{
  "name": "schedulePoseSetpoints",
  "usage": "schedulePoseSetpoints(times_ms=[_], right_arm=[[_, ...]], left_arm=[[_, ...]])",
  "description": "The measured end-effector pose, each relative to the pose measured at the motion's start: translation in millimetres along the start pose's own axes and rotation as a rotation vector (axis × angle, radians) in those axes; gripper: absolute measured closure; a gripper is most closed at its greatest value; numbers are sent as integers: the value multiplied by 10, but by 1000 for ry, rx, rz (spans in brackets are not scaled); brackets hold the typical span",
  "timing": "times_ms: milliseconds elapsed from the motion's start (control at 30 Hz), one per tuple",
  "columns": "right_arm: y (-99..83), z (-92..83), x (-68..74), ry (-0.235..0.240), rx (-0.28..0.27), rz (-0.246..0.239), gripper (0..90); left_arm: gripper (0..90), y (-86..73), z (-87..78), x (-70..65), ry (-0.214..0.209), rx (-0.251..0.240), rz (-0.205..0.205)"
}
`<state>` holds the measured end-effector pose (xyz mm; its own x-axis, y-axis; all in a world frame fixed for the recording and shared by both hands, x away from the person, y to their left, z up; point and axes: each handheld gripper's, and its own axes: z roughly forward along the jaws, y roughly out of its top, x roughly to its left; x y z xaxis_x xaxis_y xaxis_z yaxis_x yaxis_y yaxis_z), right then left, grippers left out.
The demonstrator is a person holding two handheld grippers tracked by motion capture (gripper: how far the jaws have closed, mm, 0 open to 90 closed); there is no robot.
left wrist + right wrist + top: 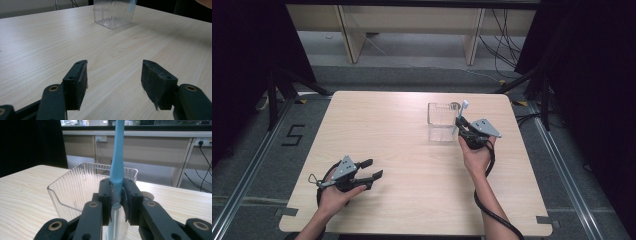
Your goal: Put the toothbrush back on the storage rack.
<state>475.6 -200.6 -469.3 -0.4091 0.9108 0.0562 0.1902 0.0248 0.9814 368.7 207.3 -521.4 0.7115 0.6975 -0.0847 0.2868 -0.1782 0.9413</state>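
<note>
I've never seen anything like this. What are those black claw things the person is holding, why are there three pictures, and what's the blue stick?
Each hand holds a hand-operated clamp with two black jaws. One picture looks down from above; the other two come from cameras riding on the clamps. On the wooden table stands a clear ribbed plastic container. The right gripper is shut on a light blue toothbrush, held upright at the container's near wall. The left gripper rests open, holding nothing, some way from the container.
</note>
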Motion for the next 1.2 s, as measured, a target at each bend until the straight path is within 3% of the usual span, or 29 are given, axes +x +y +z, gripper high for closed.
schedulePoseSetpoints(times_ms=[267,533,667,867,900,933,1000,1033,1100,1133,1200], right_arm=[[-12,1,2,0,16,4,781],[-12,11,-32,0,12,-35,779],[-12,12,-26,4,16,-5,769],[-28,11,-19,-10,25,3,739],[-30,15,-37,-5,26,-13,734],[-37,9,-22,-6,30,11,729],[-36,12,-50,-4,25,-28,717],[-43,5,-16,2,30,24,708],[-38,4,-20,-1,32,21,682],[-30,0,-44,-4,42,-15,669],[-42,5,-26,5,42,21,647]], left_arm=[[376,-1,4,-4,-1,1,-1],[375,-1,10,-7,-3,0,-2],[376,-1,12,-10,-3,0,-1],[376,-4,23,-7,-11,-9,-2],[376,-4,23,-8,-11,-10,-2],[376,-4,22,-7,-11,-9,-2],[376,-3,21,-8,-9,-8,-2],[376,-4,22,-7,-11,-9,-2],[376,-2,15,-13,-4,-3,-2],[376,-1,13,-12,-3,0,-1],[376,-2,12,-11,-3,-2,-1]])
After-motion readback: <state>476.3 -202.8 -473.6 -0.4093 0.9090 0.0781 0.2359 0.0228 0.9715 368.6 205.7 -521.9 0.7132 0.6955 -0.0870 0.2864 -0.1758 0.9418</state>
